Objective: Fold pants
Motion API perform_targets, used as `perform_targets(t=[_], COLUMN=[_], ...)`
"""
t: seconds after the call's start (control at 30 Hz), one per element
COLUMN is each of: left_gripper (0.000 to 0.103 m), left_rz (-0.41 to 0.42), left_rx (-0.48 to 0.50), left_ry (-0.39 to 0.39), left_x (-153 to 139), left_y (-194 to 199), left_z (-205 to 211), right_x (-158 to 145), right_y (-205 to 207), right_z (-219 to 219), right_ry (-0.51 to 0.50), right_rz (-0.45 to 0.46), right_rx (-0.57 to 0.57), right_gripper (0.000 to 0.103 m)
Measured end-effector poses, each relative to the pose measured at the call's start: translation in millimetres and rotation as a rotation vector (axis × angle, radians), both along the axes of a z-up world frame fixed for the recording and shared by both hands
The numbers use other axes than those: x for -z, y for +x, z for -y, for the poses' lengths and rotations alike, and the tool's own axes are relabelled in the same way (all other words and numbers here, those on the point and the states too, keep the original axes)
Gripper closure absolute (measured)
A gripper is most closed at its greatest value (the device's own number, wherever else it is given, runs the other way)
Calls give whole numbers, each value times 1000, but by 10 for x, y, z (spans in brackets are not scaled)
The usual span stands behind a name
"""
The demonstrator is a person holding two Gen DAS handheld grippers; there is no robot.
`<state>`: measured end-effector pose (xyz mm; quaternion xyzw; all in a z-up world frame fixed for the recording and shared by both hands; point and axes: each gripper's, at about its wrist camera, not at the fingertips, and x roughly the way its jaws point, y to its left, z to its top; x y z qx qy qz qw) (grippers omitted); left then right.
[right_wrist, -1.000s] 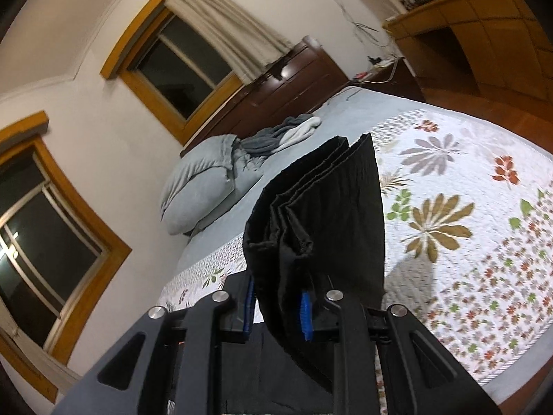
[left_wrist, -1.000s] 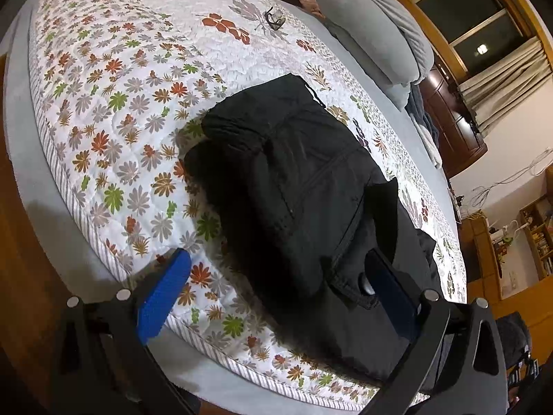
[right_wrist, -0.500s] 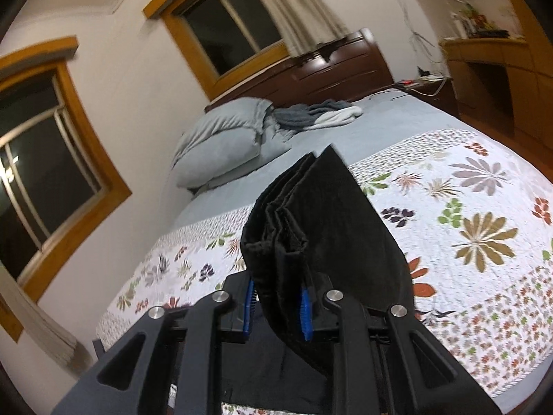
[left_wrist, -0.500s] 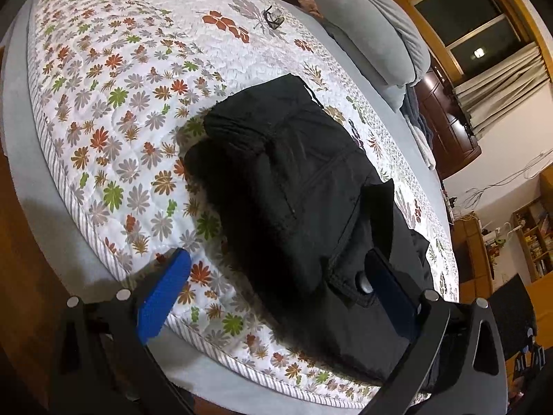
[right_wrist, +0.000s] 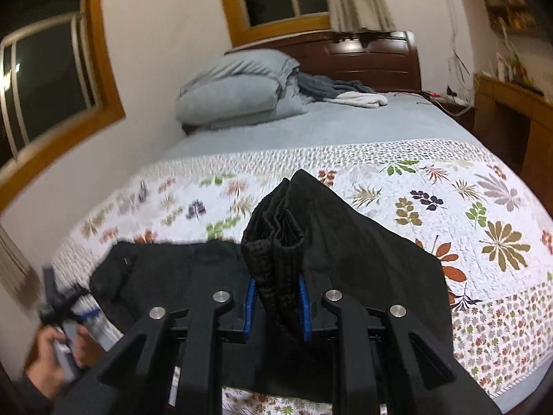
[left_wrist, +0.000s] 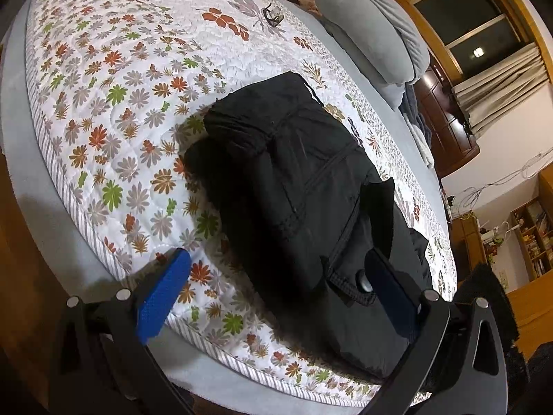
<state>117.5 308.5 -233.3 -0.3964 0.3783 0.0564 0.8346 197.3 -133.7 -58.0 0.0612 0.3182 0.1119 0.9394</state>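
Note:
Black pants (left_wrist: pixel 304 180) lie folded lengthwise on the floral quilt (left_wrist: pixel 114 79), waistband and button nearest me. My left gripper (left_wrist: pixel 276 294) stands open over the quilt's edge. Its left pad (left_wrist: pixel 162 297) is above the flowers and its right pad (left_wrist: pixel 390 294) rests by the button. In the right wrist view my right gripper (right_wrist: pixel 276 304) is shut on a bunch of stacked layers of the pants (right_wrist: pixel 363 252). This cloth rises between the blue pads and drapes down to the right. The rest of the pants (right_wrist: pixel 179 269) lies flat on the left.
A grey folded duvet (right_wrist: pixel 238 93) and loose clothes lie at the dark wooden headboard (right_wrist: pixel 373 55). Glasses (left_wrist: pixel 273 17) rest on the far quilt. A person's hand (right_wrist: pixel 48 356) shows at lower left. A wooden desk (right_wrist: pixel 511 114) stands right of the bed.
The right gripper has swung across the bed and rolled level, carrying the bunched cloth towards the flat part of the pants. The left gripper has not moved.

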Motion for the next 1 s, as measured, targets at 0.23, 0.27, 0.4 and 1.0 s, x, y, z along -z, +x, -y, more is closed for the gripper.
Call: perform_targets(t=[0.23, 0.27, 0.4, 1.0], left_gripper=[3, 3, 3, 3], left_rz=[1, 1, 1, -10], left_rx=[4, 3, 2, 7], left_ry=[-5, -6, -6, 3], left_x=[8, 8, 8, 33], left_y=[6, 5, 6, 34], left_z=[-16, -15, -11, 6], right_x=[461, 519, 762, 1416], right_y=[-49, -58, -87, -32], right_z=[-512, -569, -827, -1301], right_ry=[-166, -194, -329, -569], right_rz=[-45, -49, -66, -149], right_rx=[-51, -58, -86, -180], right_gripper=[83, 83, 83, 73])
